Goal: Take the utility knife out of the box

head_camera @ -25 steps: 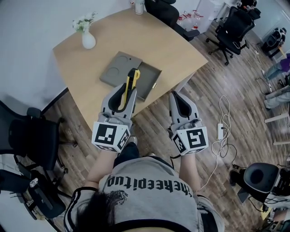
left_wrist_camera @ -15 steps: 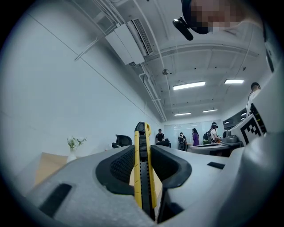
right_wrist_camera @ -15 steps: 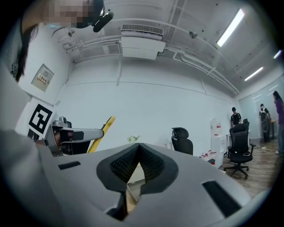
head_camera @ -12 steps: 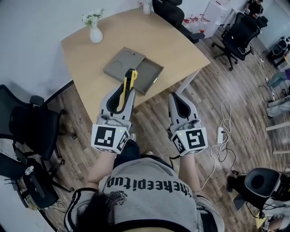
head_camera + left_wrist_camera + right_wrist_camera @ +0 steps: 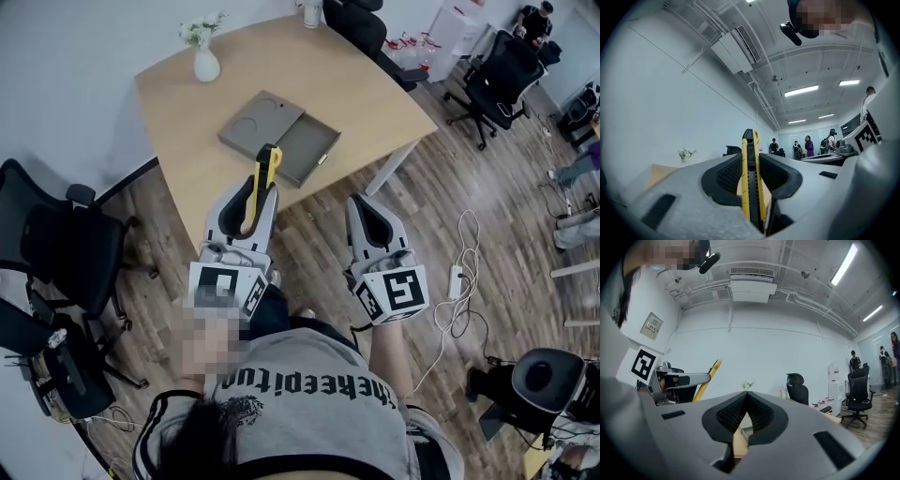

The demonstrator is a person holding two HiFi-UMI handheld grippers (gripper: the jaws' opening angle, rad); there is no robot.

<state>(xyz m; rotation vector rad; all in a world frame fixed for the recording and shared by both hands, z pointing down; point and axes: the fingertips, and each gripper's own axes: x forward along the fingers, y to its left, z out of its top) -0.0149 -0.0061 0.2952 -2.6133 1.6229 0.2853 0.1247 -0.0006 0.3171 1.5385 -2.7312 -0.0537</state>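
Utility knife: one, in left gripper; one box, one table.

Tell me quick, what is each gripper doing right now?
Left gripper: shut on the slim yellow and black utility knife.
Right gripper: shut, holding nothing.

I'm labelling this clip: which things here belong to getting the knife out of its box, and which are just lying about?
Job: utility knife, left gripper holding it, open box.
Lying about: flower vase, office chair, power strip.
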